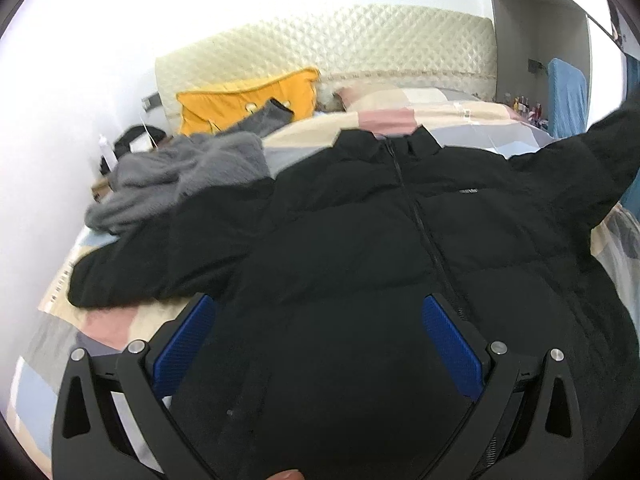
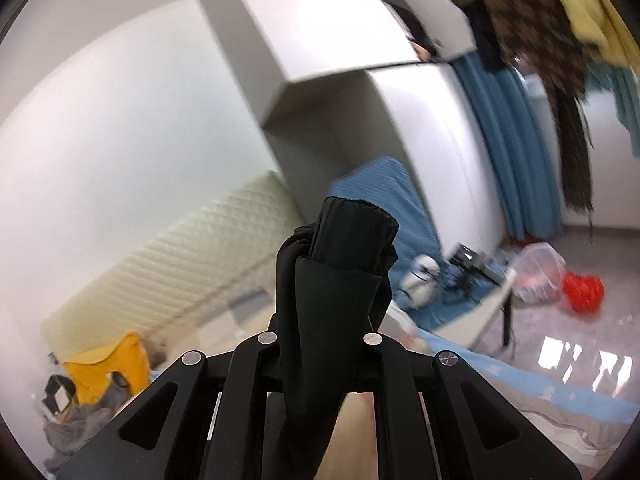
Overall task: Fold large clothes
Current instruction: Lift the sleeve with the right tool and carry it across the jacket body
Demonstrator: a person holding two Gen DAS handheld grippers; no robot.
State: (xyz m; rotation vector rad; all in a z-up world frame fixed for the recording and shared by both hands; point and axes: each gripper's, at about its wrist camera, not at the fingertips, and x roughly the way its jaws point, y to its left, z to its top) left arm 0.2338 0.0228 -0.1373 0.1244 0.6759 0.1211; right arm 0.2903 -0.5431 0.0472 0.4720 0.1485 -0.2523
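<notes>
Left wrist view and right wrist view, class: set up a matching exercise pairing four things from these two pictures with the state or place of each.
Things:
1. black jacket
2. grey fleece
3. left gripper
4. right gripper

States or places:
A. shut on a black sleeve
B. open above the hem
C. spread front-up on the bed, zipped
D. bunched beside the jacket's sleeve

Pairs: 1-C, 2-D, 3-B, 4-A

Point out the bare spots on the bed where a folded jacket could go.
Bare quilt shows beyond the black jacket collar, toward the headboard, and a strip lies under its left sleeve near the left gripper. The far left is crowded with the grey fleece and yellow cushion.
</notes>
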